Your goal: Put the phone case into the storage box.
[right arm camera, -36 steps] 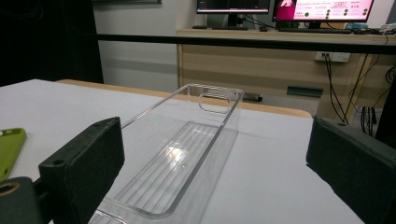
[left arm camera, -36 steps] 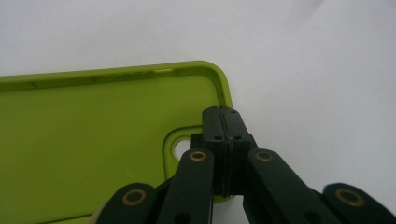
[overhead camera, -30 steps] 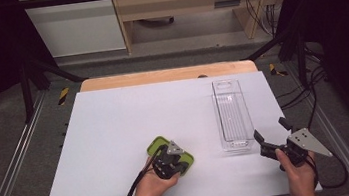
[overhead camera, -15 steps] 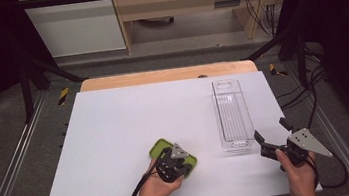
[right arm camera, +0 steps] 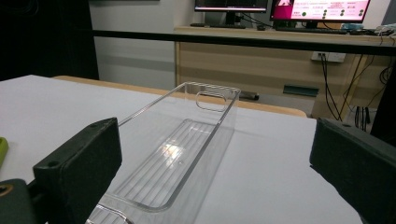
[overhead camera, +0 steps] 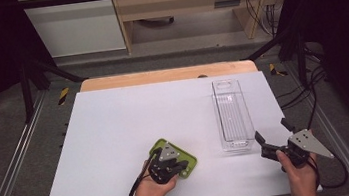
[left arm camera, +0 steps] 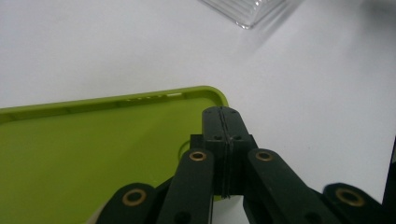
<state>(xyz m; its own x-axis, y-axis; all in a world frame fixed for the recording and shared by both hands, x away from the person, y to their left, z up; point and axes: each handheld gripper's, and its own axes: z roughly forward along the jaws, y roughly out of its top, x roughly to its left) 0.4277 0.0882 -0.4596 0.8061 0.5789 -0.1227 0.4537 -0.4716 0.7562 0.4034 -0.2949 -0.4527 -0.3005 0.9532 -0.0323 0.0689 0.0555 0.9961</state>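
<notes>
A lime-green shallow tray (overhead camera: 191,159) lies near the table's front edge. My left gripper (overhead camera: 184,166) rests low over it, pointing right. In the left gripper view its black jaws (left arm camera: 222,113) are pressed together just inside the tray's (left arm camera: 84,149) rounded corner, and I see nothing between them. A clear, ribbed plastic bin (overhead camera: 232,113) stands lengthwise on the right. My right gripper (overhead camera: 271,130) is just off the bin's near end and aims at it. Its jaws have just been opening and stand wide, nothing between the pads (right arm camera: 88,158); the bin (right arm camera: 187,149) lies ahead.
The white tabletop (overhead camera: 129,118) has a wooden strip (overhead camera: 167,75) along its far edge. Metal rails (overhead camera: 14,163) run down both sides, and cables (overhead camera: 312,91) trail off to the right. A corner of the clear bin (left arm camera: 243,11) shows beyond the left gripper.
The left hand has shifted slightly over the green tray. The right gripper's jaws stand a little wider apart; that hand has kept its place.
</notes>
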